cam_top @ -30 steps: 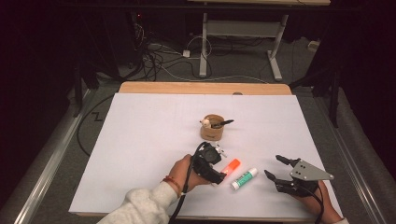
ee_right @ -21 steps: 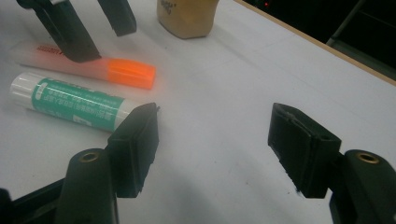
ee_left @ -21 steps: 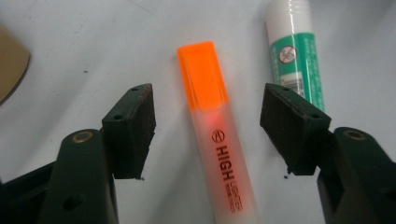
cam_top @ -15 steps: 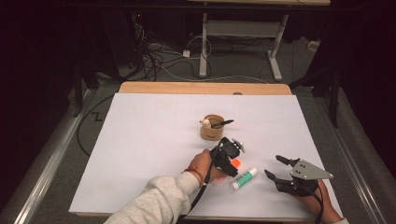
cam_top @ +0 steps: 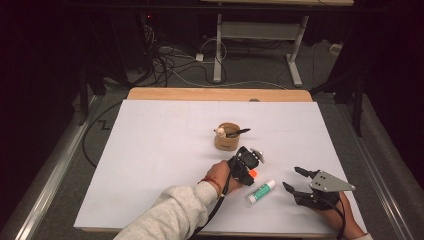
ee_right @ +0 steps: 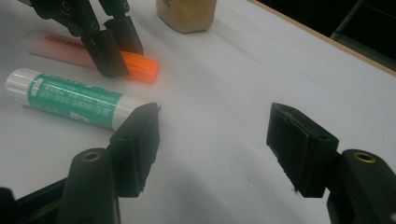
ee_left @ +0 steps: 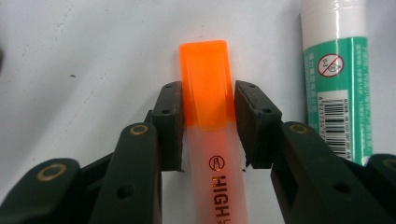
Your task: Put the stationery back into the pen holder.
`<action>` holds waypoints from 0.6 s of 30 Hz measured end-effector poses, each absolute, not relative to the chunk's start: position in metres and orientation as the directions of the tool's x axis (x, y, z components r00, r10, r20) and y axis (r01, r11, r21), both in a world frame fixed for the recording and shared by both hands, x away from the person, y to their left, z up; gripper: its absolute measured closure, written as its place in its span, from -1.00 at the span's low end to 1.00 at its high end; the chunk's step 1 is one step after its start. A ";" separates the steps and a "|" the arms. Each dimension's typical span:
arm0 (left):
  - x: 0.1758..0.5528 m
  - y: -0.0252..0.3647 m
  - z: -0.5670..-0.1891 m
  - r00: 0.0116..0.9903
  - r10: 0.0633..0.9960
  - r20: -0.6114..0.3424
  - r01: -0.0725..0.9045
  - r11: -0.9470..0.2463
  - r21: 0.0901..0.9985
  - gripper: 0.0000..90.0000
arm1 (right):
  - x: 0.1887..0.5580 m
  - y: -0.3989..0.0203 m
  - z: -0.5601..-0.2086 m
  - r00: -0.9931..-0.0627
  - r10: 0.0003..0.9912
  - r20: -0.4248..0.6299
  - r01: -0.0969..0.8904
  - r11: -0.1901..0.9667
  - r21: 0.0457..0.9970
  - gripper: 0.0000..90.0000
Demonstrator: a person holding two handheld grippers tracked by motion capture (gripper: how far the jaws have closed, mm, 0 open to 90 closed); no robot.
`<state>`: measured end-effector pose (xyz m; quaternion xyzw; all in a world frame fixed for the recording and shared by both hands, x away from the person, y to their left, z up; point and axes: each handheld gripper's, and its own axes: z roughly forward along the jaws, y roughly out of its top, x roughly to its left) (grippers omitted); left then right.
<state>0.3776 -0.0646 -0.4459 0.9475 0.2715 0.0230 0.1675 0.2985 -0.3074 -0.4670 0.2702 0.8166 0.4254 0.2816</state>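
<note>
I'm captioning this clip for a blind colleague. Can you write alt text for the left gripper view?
The left claw is closed on an orange-capped highlighter lying on the white table, one black pad on each side where the cap meets the pale barrel. A green-and-white glue stick lies alongside at the right, apart from it.

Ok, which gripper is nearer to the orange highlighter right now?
Left. The left gripper is shut on the highlighter at its cap; the right gripper rests open, apart, beyond the glue stick.

Dark room; grey floor (cam_top: 60,165), cables (cam_top: 165,62), desk frame (cam_top: 260,35).
</note>
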 end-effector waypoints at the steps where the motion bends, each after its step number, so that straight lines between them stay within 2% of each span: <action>1: 0.377 -0.064 -0.446 0.855 0.517 -0.045 0.501 -0.799 0.332 0.40 | 0.299 -0.308 -0.467 -0.696 0.682 -0.226 0.205 0.490 0.847 -0.21; 9: 0.373 -0.056 -0.448 0.851 0.523 -0.052 0.498 -0.772 0.395 0.43 | 0.298 -0.309 -0.466 -0.694 0.683 -0.226 0.199 0.484 0.852 -0.20; 18: 0.364 -0.020 -0.440 0.843 0.538 0.012 0.434 -0.692 0.577 0.43 | 0.299 -0.311 -0.465 -0.688 0.690 -0.224 0.193 0.472 0.860 -0.20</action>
